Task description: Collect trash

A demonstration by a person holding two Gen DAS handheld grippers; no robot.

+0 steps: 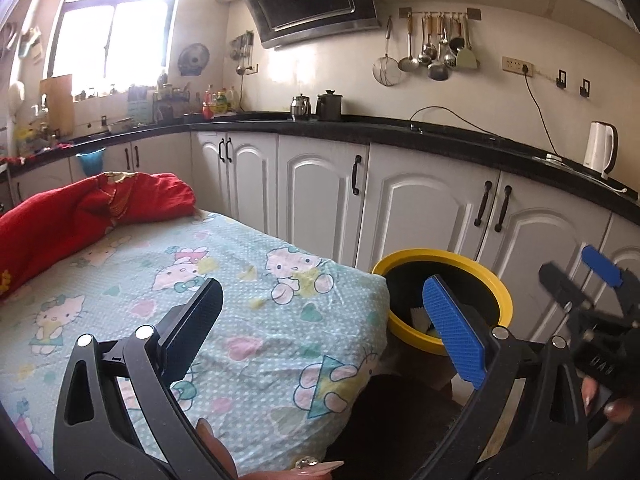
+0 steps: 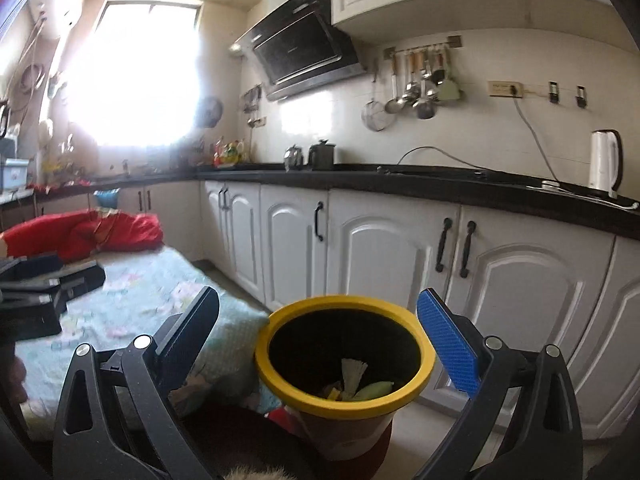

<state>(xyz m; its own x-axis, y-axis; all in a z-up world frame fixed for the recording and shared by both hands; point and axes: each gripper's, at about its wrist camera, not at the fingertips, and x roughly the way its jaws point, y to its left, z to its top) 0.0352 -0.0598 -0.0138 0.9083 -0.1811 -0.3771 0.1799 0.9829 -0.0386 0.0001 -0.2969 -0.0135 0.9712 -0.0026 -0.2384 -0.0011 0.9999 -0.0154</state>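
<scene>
Both the left gripper (image 1: 320, 328) and the right gripper (image 2: 318, 342) hold fingers spread wide, gripping nothing; the trash (image 2: 354, 380) lies inside the yellow-rimmed bin (image 2: 280, 380) beside the tabletop (image 1: 200, 280). Those scraps look light, soft and crushable; a gentle pinch across their middle would likely suit.

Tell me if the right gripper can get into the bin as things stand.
Probably yes: the right gripper hangs open just above the bin, whose mouth is uncovered, with only scraps at the bottom.
</scene>
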